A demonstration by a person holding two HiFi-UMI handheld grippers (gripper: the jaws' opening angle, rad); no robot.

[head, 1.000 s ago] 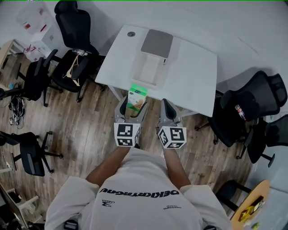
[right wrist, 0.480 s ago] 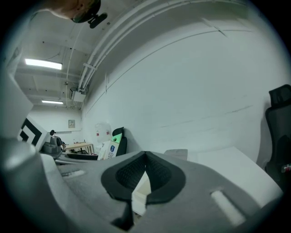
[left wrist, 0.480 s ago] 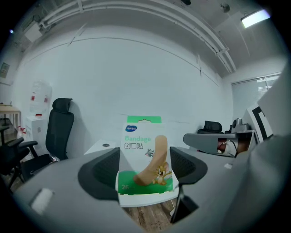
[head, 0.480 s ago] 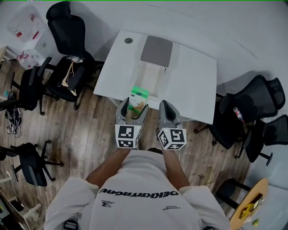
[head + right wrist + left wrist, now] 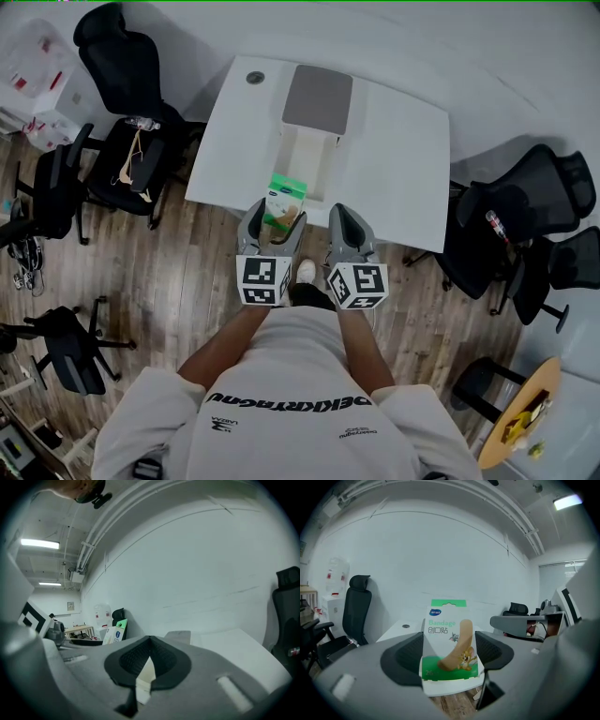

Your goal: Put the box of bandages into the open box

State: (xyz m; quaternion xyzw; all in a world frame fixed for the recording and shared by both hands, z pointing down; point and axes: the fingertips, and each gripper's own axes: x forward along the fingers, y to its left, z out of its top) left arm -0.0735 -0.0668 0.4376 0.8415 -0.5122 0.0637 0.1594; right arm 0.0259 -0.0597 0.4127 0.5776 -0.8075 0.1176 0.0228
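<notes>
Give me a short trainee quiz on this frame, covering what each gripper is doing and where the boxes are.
1. True or false: the right gripper is shut with nothing between its jaws.
2. Fill in: the open box, its grey lid folded back, stands on a white ___.
3. The bandage box is: A. inside the open box; B. clamped upright in the left gripper; C. in the right gripper.

Key
1. True.
2. table.
3. B.
</notes>
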